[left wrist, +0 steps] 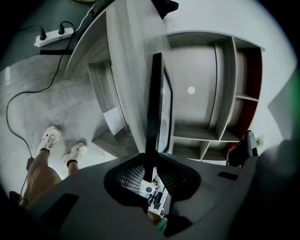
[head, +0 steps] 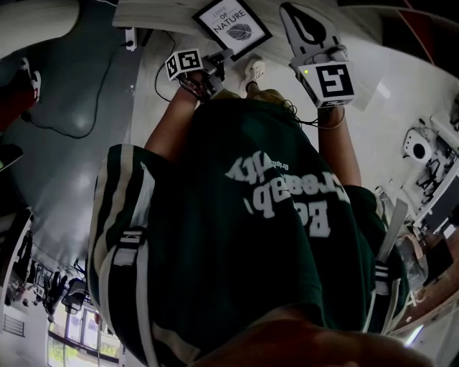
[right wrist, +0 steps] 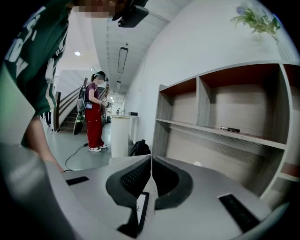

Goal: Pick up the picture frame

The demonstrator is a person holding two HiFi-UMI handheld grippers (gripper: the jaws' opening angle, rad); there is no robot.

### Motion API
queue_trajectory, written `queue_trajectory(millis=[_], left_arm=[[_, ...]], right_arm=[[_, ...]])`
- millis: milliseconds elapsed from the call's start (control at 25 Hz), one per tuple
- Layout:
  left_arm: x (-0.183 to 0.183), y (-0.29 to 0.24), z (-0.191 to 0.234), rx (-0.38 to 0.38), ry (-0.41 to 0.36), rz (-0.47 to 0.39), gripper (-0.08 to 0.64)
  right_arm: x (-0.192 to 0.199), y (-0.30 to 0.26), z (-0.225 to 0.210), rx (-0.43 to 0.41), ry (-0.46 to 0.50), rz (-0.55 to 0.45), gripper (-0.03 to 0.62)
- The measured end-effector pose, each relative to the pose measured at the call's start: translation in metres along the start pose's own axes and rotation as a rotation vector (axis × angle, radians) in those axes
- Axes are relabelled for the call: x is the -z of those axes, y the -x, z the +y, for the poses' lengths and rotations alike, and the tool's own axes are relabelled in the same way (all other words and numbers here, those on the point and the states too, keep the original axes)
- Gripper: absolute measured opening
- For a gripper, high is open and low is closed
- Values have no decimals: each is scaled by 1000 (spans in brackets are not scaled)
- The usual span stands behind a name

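Observation:
The picture frame [head: 233, 25] is black-edged with a white print of words and a leaf. It shows at the top of the head view, over the pale wooden table [head: 154, 11]. My left gripper [head: 219, 59] is shut on the frame's near edge. In the left gripper view the frame [left wrist: 154, 103] stands edge-on and runs down between the pads [left wrist: 133, 176]. My right gripper [head: 292, 13] hovers just right of the frame, jaws shut with nothing between them. Through the gap below its shut jaws [right wrist: 151, 164] a corner of the frame [right wrist: 142, 208] shows.
A grey wooden shelf unit [right wrist: 225, 122] fills the wall ahead, with a plant [right wrist: 255, 18] on top. A power strip [left wrist: 54, 36] and cable lie on the floor near my feet [left wrist: 50, 139]. A person in red trousers [right wrist: 93, 117] stands by a white counter [right wrist: 121, 133].

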State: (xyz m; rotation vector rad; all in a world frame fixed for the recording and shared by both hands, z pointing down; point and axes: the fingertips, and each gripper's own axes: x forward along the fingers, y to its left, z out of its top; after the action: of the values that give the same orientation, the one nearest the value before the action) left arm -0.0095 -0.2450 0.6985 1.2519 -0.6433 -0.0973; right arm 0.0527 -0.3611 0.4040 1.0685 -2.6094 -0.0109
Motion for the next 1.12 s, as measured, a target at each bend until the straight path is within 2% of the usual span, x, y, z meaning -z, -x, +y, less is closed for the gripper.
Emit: queue_trajectory(millis=[200, 280, 400, 640, 720, 920, 1120], left_arm=[[12, 6, 5, 62, 28, -13, 102], [7, 6, 6, 100, 44, -36, 181], [-6, 6, 11, 111, 47, -68, 186], [-31, -3, 0, 118, 10, -86, 176], [-37, -2, -4, 105, -12, -86, 132], [-28, 4, -8, 68, -87, -61, 95], [-32, 15, -28, 123, -168, -94, 80]], right_arm=[[4, -1, 8, -20, -5, 4, 34], [5, -3, 10, -28, -6, 9, 34], [6, -5, 10, -27, 0, 15, 34], [8, -5, 2, -11, 6, 22, 34], [7, -8, 2, -12, 4, 25, 34], [4, -7, 5, -18, -2, 21, 34], [10, -12, 3, -9, -16, 11, 34]])
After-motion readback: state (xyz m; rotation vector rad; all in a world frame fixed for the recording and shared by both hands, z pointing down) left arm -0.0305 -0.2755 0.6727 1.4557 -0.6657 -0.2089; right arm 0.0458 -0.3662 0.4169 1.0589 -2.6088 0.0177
